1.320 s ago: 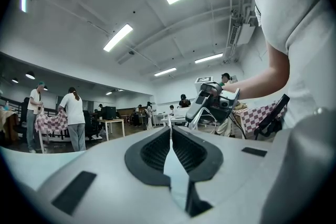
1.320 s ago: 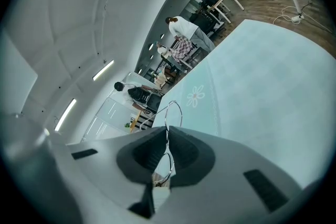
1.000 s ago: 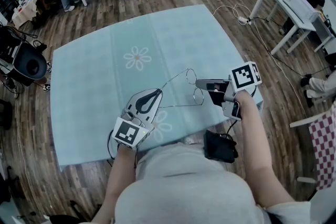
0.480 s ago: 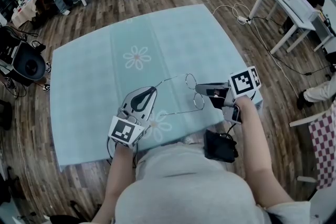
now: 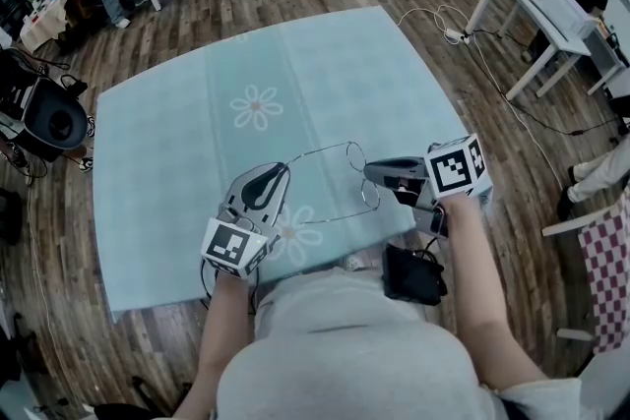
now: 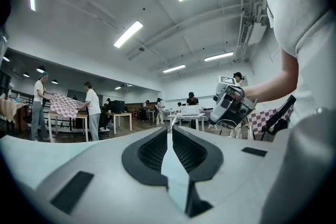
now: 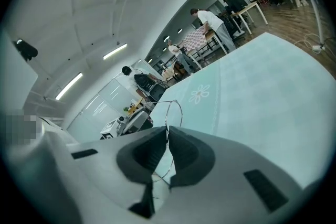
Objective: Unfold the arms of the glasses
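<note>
Wire-rimmed glasses (image 5: pixel 355 152) hang just above the pale-blue tablecloth (image 5: pixel 187 143), strung between the two tools at the near side. The right gripper (image 5: pixel 370 173) is pinched tight on the front of them. The left gripper (image 5: pixel 282 168) is closed down on the tip of one arm (image 5: pixel 315 151), which stands swung well out (the second arm, lower down, looks open too). I'd say the unfolding is on its last stretch. The next move wants a gentle outward draw with no twisting, then a soft set-down.
</note>
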